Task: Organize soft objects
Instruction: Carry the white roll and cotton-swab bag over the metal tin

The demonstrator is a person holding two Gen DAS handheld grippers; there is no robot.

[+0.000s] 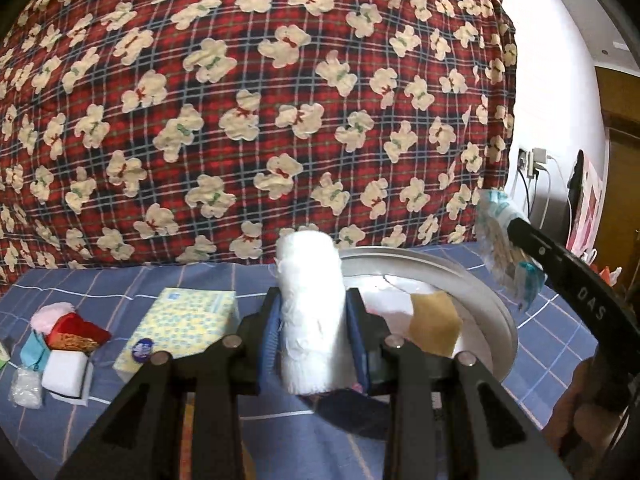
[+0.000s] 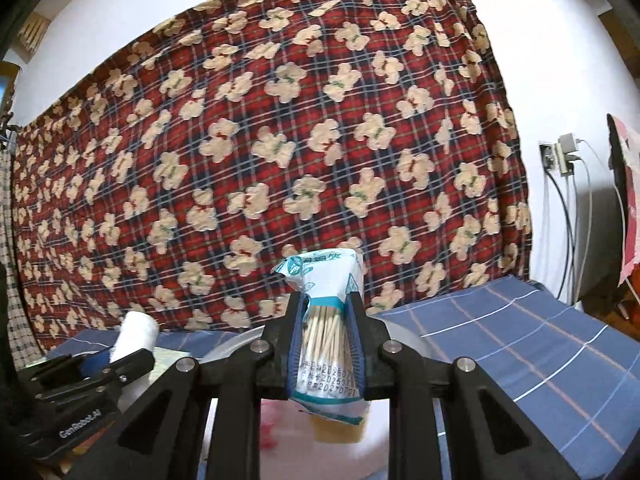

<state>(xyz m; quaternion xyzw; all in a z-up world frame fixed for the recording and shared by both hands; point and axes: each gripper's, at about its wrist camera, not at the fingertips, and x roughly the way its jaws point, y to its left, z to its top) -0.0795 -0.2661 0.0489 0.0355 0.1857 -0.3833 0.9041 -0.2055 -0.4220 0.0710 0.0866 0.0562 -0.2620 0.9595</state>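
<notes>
Behind everything, a big red tartan blanket printed with cream bears (image 1: pixel 256 112) hangs as a backdrop, its right edge stopping short of a white wall (image 1: pixel 560 80) with a socket and chargers (image 1: pixel 534 162). Below it lies a blue checked bedsheet (image 1: pixel 120 280), with bare cloth open at the front left and, in the right wrist view, a broad bare stretch to the right.

On the sheet sits a round grey-white shallow basin (image 1: pixel 492 292), its rim curving round just right of centre; a tan flat sponge pad (image 1: pixel 436 320) lies inside it, beside something white. Left of the basin is a yellow patterned tissue box (image 1: pixel 180 320), and further left a small cluster: a pink fluffy piece (image 1: pixel 50 314), a red and gold pouch (image 1: pixel 76 334), a white foam block (image 1: pixel 64 372) and a small clear bag (image 1: pixel 26 386).

The left tongs (image 1: pixel 312 320) are closed part-way on an upright white gauze roll (image 1: pixel 310 304), their blue pads pressing its sides, just in front of the basin's near-left edge. The right tongs (image 2: pixel 326 332) are squeezed tight on a white and teal packet of wooden cotton swabs (image 2: pixel 326 320), held above the basin, well clear of its rim.
</notes>
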